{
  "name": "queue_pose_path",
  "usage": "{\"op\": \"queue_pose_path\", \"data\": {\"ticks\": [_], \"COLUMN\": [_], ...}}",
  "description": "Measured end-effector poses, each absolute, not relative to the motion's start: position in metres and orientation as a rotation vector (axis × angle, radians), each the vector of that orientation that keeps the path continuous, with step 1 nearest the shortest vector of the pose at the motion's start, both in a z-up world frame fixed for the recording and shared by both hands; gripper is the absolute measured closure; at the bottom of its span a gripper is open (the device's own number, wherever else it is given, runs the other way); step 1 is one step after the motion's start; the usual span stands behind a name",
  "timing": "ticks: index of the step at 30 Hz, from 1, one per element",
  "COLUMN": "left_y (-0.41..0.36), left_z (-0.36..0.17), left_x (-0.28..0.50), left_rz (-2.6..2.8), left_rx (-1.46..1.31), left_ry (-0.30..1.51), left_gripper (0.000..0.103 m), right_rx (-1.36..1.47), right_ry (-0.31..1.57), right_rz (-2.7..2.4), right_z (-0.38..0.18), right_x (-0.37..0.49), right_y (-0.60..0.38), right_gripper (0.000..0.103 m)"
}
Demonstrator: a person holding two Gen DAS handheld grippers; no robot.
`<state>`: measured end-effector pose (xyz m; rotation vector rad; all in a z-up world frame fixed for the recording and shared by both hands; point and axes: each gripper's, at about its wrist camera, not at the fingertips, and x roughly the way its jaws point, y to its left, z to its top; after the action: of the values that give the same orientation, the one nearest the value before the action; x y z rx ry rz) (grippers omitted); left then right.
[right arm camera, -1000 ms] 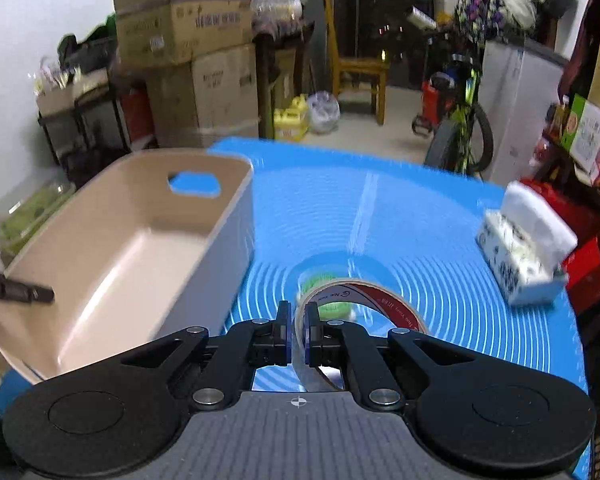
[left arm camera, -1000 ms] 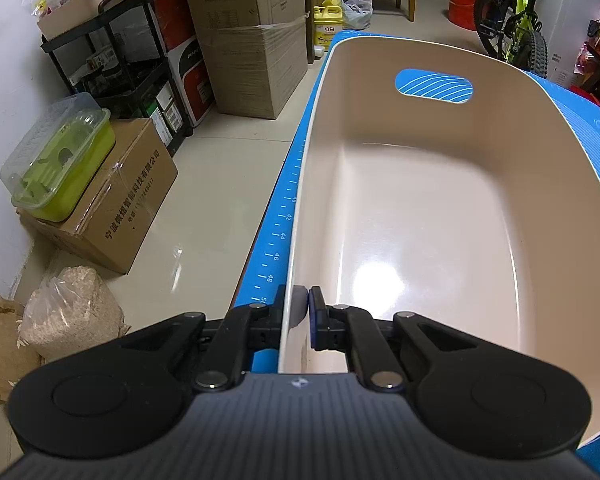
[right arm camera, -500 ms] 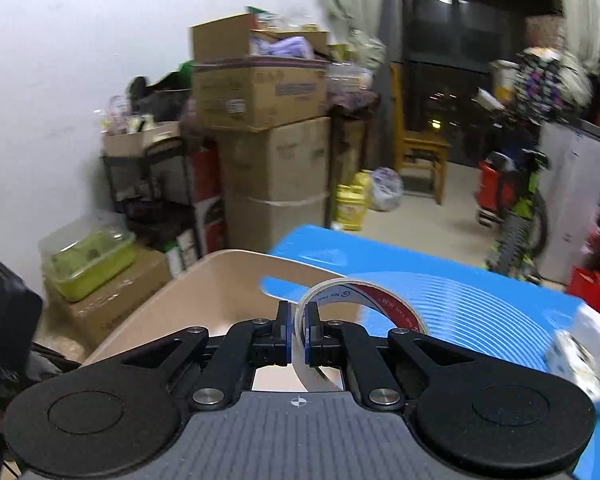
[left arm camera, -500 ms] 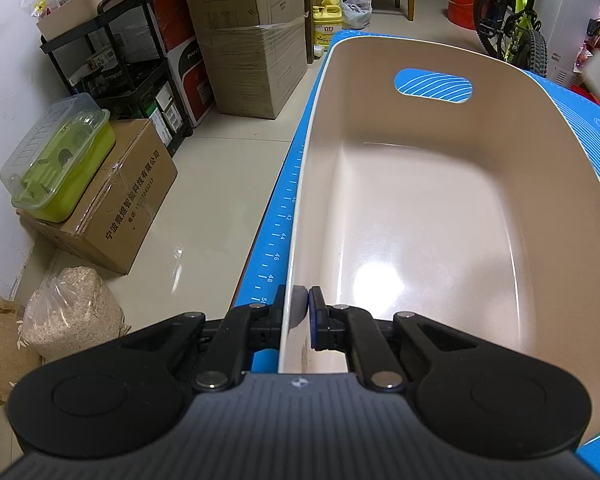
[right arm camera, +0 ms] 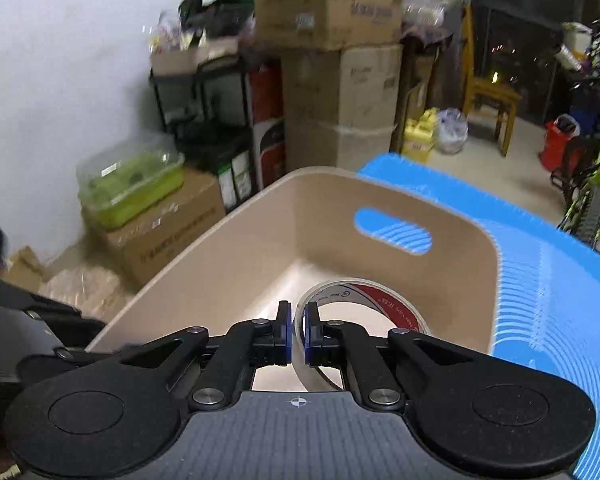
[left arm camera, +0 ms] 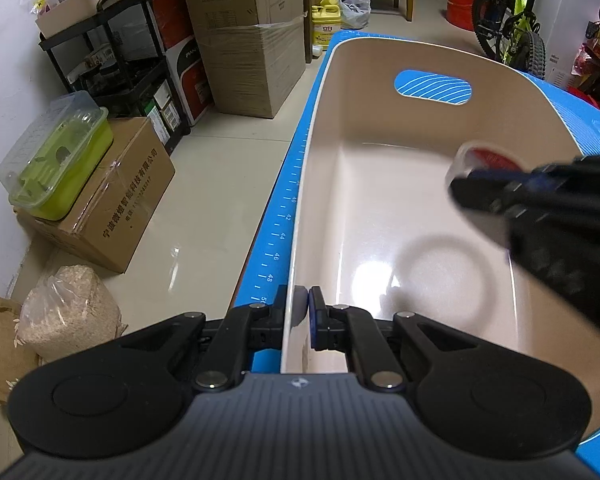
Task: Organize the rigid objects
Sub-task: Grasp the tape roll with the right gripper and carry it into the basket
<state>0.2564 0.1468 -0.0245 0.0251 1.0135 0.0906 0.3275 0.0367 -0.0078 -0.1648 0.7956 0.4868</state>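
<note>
A beige plastic bin [left arm camera: 428, 148] with an oval handle hole stands on the blue mat [left arm camera: 278, 236]. My left gripper [left arm camera: 301, 307] is shut on the bin's near left rim. A roll of clear tape [right arm camera: 364, 300] with a red-printed core hangs over the inside of the bin [right arm camera: 260, 248], and my right gripper [right arm camera: 297, 330] is shut on its wall. In the left wrist view the right gripper [left arm camera: 466, 186] reaches in from the right, blurred, with the tape roll [left arm camera: 476, 160] at its tip and a ring-shaped shadow on the bin floor below.
Left of the table, on the floor, are cardboard boxes [left arm camera: 112, 196], a green lidded container [left arm camera: 56, 160], a black shelf rack [left arm camera: 116, 60] and a bag of grain [left arm camera: 66, 312]. A bicycle [left arm camera: 512, 24], a wooden chair and a red bucket stand beyond the table.
My right gripper has carried the tape roll from over the mat leftward to above the inside of the bin, and now shows in the left wrist view. The left gripper has kept still on the rim.
</note>
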Motion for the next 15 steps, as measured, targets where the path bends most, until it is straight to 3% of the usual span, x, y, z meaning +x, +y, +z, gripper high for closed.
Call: {"op": "queue_pose_path", "data": {"ticks": [15], "left_y": [0.15], "left_z": [-0.025], "left_x": [0.257], "left_rz": [0.082], "left_rx": [0.009], "left_ry": [1.02], "left_gripper": [0.092], "right_rx": [-0.265], "right_ry": [1.047], "right_rz": [0.455], "right_z": [-0.052], "right_x": [0.349], "right_y": [0.06], "right_gripper": [0.086]}}
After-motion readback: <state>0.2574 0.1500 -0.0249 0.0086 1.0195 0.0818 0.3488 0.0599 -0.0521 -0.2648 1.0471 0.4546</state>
